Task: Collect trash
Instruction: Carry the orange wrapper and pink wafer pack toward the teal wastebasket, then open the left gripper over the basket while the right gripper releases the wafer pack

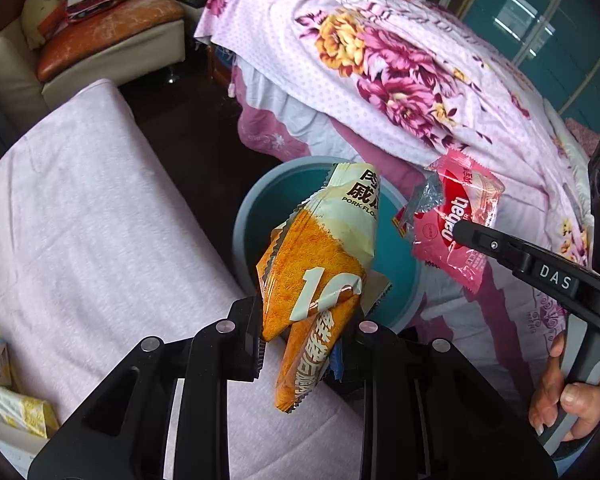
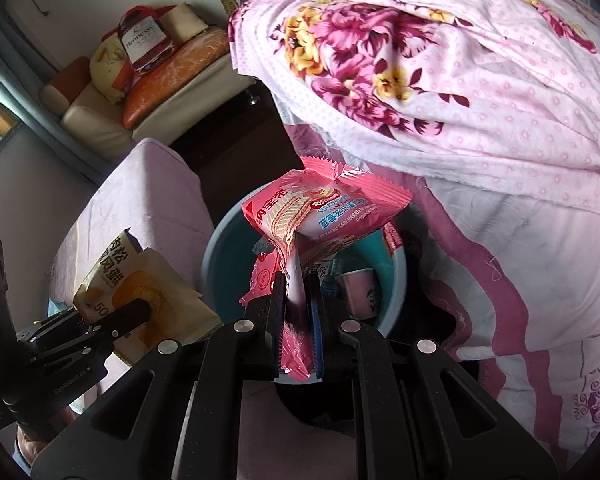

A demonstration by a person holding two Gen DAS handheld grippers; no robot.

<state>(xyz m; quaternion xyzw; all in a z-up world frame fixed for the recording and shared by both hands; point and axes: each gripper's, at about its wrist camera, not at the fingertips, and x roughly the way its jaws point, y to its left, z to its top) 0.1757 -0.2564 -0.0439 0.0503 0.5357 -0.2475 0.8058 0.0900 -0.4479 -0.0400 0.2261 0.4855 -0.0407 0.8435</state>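
Orange and cream foil crinkles between the fingers of the left tool (image 1: 310, 320), which is closed to a narrow gap around a pork floss snack wrapper (image 1: 320, 264) and holds it up over the bin. The right tool (image 2: 298, 300) is pinched almost fully together on the tail of a pink strawberry wafer wrapper (image 2: 324, 208), whose puffed body stands above its fingertips. From the left wrist view that pink wrapper hangs just beside the orange one, the two apart.

Below both wrappers sits a round grey-blue trash bin (image 1: 244, 216) with a teal inside. In the right wrist view it holds a pink paper cup (image 2: 360, 288) and other scraps too hidden to name.

The bin stands on dark floor (image 1: 188, 148) between a pale pink bed (image 1: 80, 208) and a heap of floral bedding (image 1: 400, 60). Farther back is a cream sofa (image 1: 112, 52) with an orange cushion. A hand (image 1: 568, 392) grips the right tool's handle.
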